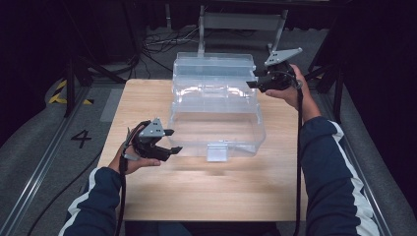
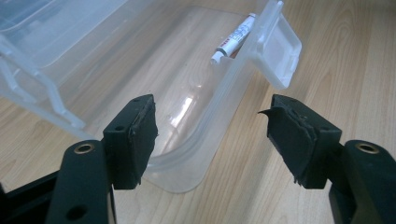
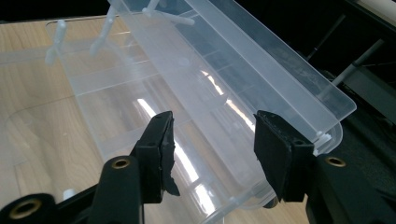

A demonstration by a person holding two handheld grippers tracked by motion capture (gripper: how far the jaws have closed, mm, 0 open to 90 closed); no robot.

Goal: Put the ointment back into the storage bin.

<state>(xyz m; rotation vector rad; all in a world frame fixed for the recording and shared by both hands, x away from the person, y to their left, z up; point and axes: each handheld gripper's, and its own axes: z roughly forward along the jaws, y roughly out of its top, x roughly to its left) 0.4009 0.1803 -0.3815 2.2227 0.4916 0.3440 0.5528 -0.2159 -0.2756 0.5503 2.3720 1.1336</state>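
Clear plastic storage box (image 1: 216,129) sits mid-frame on the wooden table (image 1: 206,196), lid (image 1: 214,73) raised, as the left gripper (image 1: 172,141) and right gripper (image 1: 251,82), both spread and empty, flank it; squaring each on a rim looks wisest.

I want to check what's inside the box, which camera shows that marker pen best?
The left gripper view: the marker pen lies inside the clear box, near its latch, label visible. In the high view and the right gripper view I cannot make it out through the plastic.

Light wooden table (image 1: 206,191); clear plastic box (image 1: 216,130) on it, lid open.
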